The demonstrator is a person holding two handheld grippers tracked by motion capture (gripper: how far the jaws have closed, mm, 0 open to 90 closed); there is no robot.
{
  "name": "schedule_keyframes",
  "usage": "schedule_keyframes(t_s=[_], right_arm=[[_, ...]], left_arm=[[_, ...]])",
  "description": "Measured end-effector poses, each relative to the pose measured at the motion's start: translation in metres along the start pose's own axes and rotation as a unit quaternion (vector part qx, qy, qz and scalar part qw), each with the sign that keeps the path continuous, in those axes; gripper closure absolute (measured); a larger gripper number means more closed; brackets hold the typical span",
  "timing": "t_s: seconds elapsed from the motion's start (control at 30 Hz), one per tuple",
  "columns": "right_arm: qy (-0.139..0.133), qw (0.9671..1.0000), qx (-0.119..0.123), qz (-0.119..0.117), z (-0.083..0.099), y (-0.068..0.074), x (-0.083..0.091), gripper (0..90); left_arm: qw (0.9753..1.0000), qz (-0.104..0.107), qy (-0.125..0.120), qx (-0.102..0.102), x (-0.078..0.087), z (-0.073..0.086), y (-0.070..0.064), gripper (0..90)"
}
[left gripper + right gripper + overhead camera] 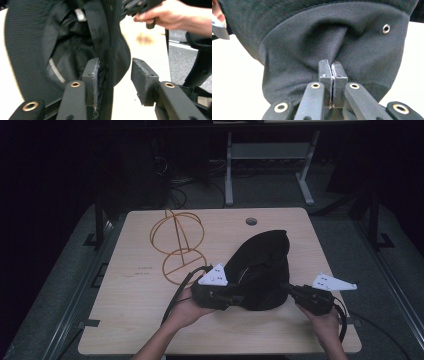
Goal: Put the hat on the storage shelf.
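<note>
From the high view, a black cap (262, 267) sits right of centre on the wooden table (135, 310), toward the near edge. The left gripper (235, 296) comes in at the cap's near-left rim, the right gripper (291, 292) at its near-right side, both close to the table's near edge. Far left of the cap stands a wire hat stand (177, 242), its round base just beside the left gripper's cable, so room is tight on that side. The left half of the tabletop is bare, and a grommet hole (251, 221) lies near the far edge.

Over to the left gripper view: the jaws stand well apart, straddling the cap's (50, 45) edge. One pad touches the fabric, the other is clear of it, with pale table showing in the gap. Farther off, the person's right hand (170, 15) grips the other tool.

Now the right gripper view: the jaws are pressed tight together, pinching a fold of the cap's crown (332, 42), cloth puckering into the pads. An eyelet (386, 28) shows up on the right. Bare table lies on both sides.
</note>
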State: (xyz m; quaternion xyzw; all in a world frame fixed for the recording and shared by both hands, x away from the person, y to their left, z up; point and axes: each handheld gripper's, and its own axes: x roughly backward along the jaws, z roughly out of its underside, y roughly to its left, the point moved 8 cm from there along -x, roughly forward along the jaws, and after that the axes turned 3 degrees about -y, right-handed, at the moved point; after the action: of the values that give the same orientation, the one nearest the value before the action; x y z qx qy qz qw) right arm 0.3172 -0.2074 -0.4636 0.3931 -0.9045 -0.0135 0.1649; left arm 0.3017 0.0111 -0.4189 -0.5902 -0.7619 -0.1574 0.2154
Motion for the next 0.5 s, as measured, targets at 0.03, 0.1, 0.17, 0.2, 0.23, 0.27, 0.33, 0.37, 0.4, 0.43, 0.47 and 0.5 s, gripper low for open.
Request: schedule_keyframes(t_s=[0.03, 0.1, 0.17, 0.2, 0.23, 0.27, 0.33, 0.37, 0.4, 0.43, 0.47, 0.5], right_arm=[[-0.003, 1.0000, -0.002, 0.001, -0.001, 0.000, 0.003, 88.5], [-0.010, 0.9999, -0.004, 0.003, -0.005, 0.000, 0.010, 88.6], [-0.015, 0.9999, 0.003, 0.005, -0.010, 0.001, 0.015, 88.6], [-0.018, 0.9998, 0.008, 0.009, -0.014, 0.001, 0.019, 88.6], [-0.021, 0.9997, 0.013, 0.009, -0.016, 0.002, 0.020, 88.6], [-0.022, 0.9996, 0.015, 0.012, -0.020, 0.003, 0.023, 88.6], [-0.026, 0.9992, 0.026, 0.015, -0.027, 0.004, 0.026, 88.6], [-0.025, 0.9992, 0.028, 0.015, -0.030, 0.005, 0.028, 88.6], [-0.026, 0.9990, 0.034, 0.016, -0.034, 0.006, 0.029, 88.6], [-0.027, 0.9988, 0.038, 0.015, -0.037, 0.007, 0.030, 88.6], [-0.026, 0.9985, 0.044, 0.017, -0.041, 0.009, 0.031, 88.7], [-0.026, 0.9985, 0.046, 0.016, -0.043, 0.010, 0.031, 88.6]], left_arm=[[1.0000, -0.003, -0.001, 0.000, 0.002, 0.001, 0.000, 55.7], [0.9999, -0.016, -0.003, -0.003, 0.007, 0.003, 0.000, 53.0], [0.9996, -0.028, -0.003, -0.007, 0.011, 0.006, -0.001, 52.4], [0.9994, -0.033, -0.002, -0.009, 0.013, 0.008, -0.001, 51.6], [0.9992, -0.038, -0.003, -0.009, 0.016, 0.010, -0.001, 51.3], [0.9991, -0.042, -0.005, -0.008, 0.018, 0.011, 0.000, 51.2], [0.9988, -0.048, -0.007, -0.004, 0.024, 0.016, 0.001, 50.5], [0.9986, -0.052, -0.010, -0.001, 0.026, 0.018, 0.002, 50.0], [0.9985, -0.053, -0.011, 0.003, 0.029, 0.021, 0.003, 49.9], [0.9985, -0.053, -0.011, 0.003, 0.029, 0.021, 0.003, 49.8], [0.9983, -0.057, -0.011, 0.010, 0.032, 0.027, 0.004, 49.1], [0.9981, -0.060, -0.009, 0.013, 0.034, 0.030, 0.005, 48.4]])
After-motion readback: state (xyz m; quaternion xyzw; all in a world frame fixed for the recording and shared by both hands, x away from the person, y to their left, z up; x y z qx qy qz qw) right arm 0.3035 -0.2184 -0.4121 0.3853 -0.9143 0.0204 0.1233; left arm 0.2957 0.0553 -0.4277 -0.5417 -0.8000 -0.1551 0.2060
